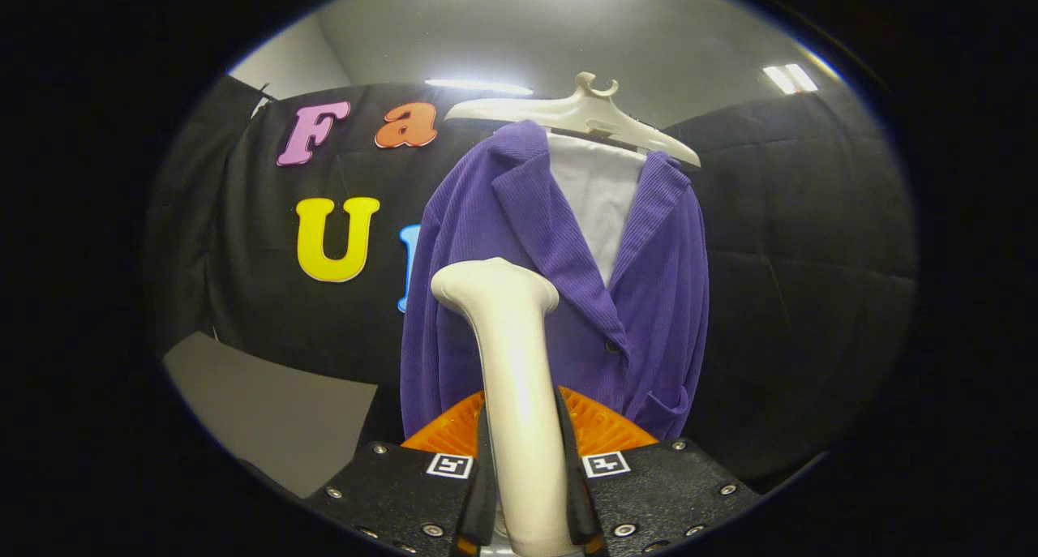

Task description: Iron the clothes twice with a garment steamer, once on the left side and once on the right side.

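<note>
My gripper (525,468) clamps both fingers on the cream steamer (511,362), upright, just before the purple jacket (559,297); the jacket hangs from a white hanger (580,113).

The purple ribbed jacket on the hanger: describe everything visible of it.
The purple ribbed jacket hangs upright on a pale plastic hanger over a white inner garment, lapels open, one dark button fastened, a pocket low on one side. It hangs beyond the cream steamer handle, which the gripper clamps between both fingers.

Black cloth wall (795,241) faces you; grey ceiling (503,30) with lit panels (478,86) at twelve, grey floor (276,411) at eight.
</note>
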Action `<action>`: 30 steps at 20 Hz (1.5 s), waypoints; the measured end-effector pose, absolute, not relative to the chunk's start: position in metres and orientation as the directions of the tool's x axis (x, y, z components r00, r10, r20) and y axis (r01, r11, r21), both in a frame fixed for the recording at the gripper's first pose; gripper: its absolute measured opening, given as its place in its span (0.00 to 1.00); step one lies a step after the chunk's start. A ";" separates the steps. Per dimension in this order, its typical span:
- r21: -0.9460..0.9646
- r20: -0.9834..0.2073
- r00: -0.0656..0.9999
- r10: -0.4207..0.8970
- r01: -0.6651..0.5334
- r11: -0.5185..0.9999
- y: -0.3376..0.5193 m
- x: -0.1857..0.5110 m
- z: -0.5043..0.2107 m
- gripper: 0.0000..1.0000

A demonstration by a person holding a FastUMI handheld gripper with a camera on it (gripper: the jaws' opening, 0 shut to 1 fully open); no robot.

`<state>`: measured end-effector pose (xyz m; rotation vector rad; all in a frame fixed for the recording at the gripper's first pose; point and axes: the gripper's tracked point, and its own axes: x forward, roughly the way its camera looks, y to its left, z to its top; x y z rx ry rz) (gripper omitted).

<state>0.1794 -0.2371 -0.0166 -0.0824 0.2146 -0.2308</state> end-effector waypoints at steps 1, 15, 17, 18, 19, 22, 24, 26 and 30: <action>-0.110 -0.220 0.945 -0.240 0.221 0.969 -0.239 0.179 -0.027 0.35; -0.175 -0.389 0.885 -0.256 0.202 0.964 -0.254 0.143 -0.152 0.35; -0.172 -0.402 0.881 -0.249 0.194 0.966 -0.251 0.137 -0.167 0.35; -0.166 -0.415 0.878 -0.240 0.186 0.968 -0.250 0.133 -0.175 0.35; -0.162 -0.427 0.874 -0.232 0.178 0.970 -0.248 0.130 -0.184 0.35; -0.156 -0.461 0.857 -0.230 0.177 0.972 -0.247 0.121 -0.203 0.35; -0.154 -0.483 0.846 -0.225 0.170 0.973 -0.246 0.119 -0.216 0.35; -0.151 -0.504 0.838 -0.212 0.156 0.976 -0.243 0.115 -0.229 0.35; -0.153 -0.508 0.836 -0.206 0.147 0.977 -0.236 0.110 -0.230 0.35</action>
